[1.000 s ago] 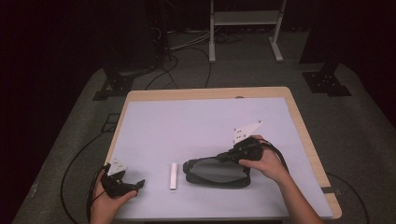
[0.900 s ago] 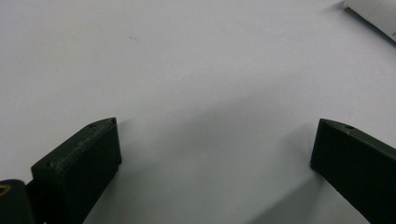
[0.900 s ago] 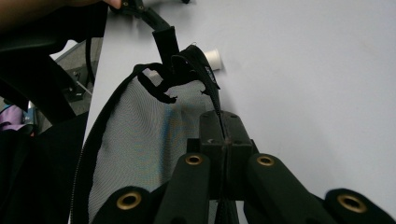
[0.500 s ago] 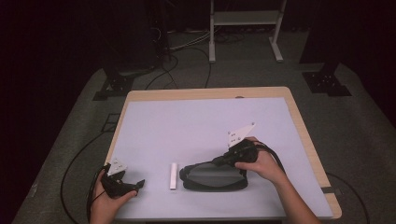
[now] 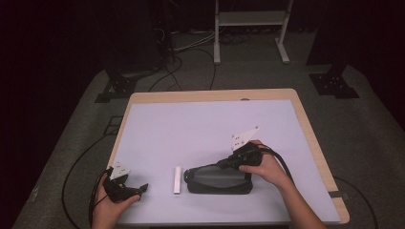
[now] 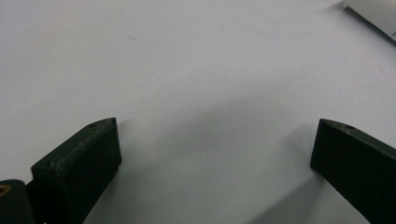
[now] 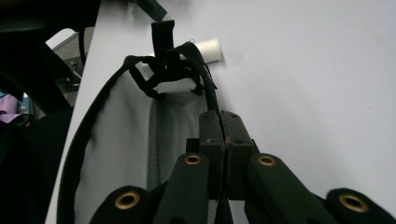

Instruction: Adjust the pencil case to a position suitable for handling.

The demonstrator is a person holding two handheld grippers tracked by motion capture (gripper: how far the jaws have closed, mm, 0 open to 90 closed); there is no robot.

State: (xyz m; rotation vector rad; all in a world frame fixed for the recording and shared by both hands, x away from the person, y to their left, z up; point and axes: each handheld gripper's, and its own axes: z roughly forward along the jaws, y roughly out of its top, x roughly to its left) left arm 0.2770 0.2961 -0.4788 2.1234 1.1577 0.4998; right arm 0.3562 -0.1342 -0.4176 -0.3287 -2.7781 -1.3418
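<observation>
Two hand-held grippers at work on the pale surface (image 5: 200,129), left to right.

My left hand-held gripper (image 5: 136,190) rested at the near left edge, its jaws spread wide with nothing between them. A white tube (image 5: 177,180) lay just left of the black mesh pouch (image 5: 217,179). My right hand-held gripper (image 5: 224,163) had its jaws pressed together on the pouch's zipper edge (image 7: 212,100), near the front of the surface.
</observation>
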